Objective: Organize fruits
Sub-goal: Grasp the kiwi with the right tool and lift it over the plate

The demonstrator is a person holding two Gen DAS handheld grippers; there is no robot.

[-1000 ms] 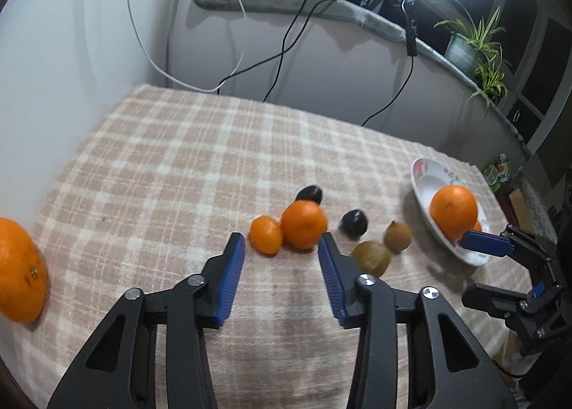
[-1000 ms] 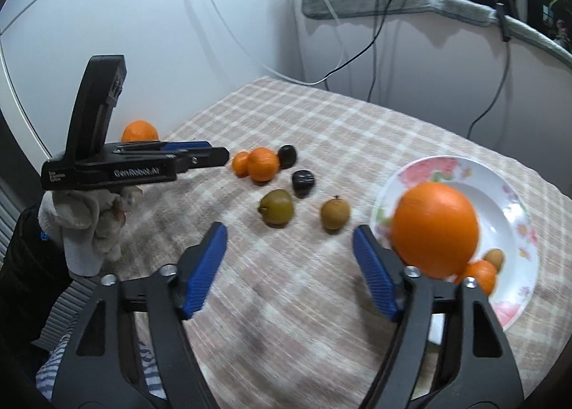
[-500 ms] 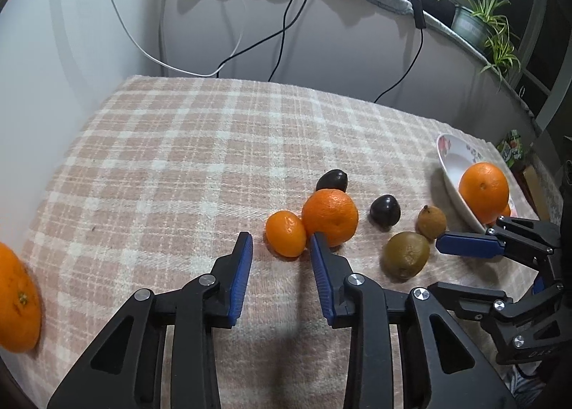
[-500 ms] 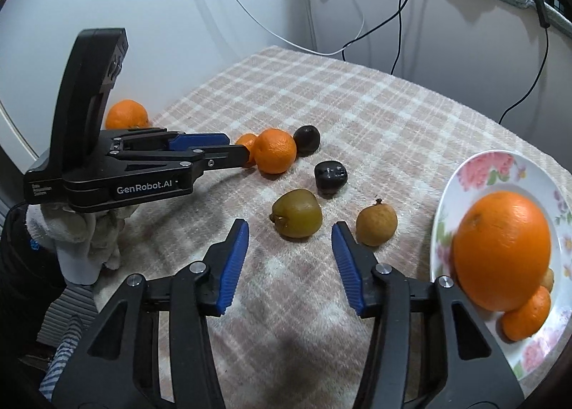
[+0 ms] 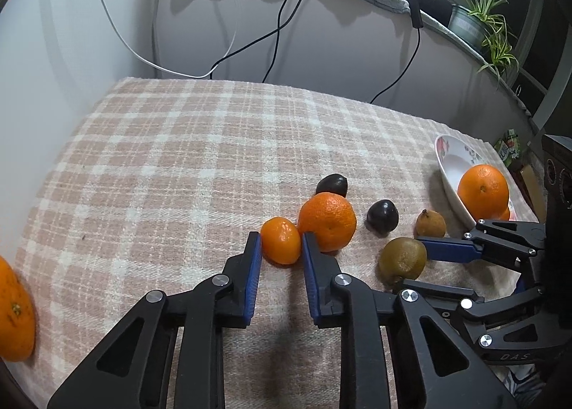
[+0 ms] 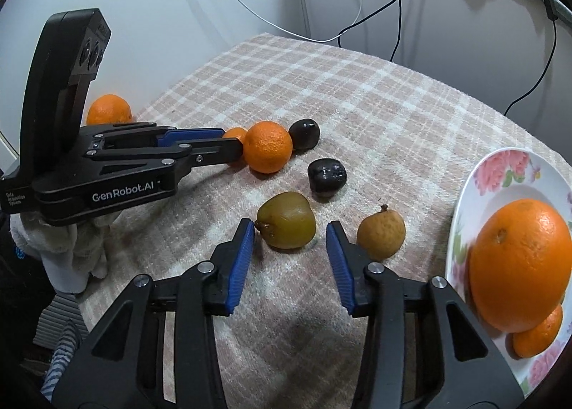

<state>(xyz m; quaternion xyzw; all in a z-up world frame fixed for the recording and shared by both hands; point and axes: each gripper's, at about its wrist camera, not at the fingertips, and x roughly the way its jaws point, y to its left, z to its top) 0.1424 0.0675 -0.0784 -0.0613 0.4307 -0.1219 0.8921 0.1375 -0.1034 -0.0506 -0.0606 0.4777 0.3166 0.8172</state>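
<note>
On the checked tablecloth, a small mandarin point(image 5: 280, 239) sits between the blue pads of my left gripper point(image 5: 281, 240), which is shut on it. A bigger mandarin point(image 5: 327, 221) touches it on the right. My right gripper point(image 6: 290, 225) straddles a greenish-brown kiwi point(image 6: 286, 221). Its jaws are closing; the left pad touches the kiwi and the right pad stands just clear. A small tan fruit point(image 6: 381, 232) lies right of that gripper. Two dark fruits point(image 6: 327, 175) point(image 6: 304, 134) lie beyond. A flowered plate point(image 6: 500, 173) at the right holds a large orange point(image 6: 520, 266).
Another orange point(image 5: 14, 312) lies alone near the table's left edge. A small mandarin point(image 6: 538, 335) rests under the large orange on the plate. Cables point(image 5: 228, 62) hang down the wall behind the table. A gloved hand point(image 6: 71, 248) holds the left gripper.
The left jaws have narrowed onto the small mandarin. The right gripper has moved away from the plate, down to the kiwi, and its jaws have narrowed around it.
</note>
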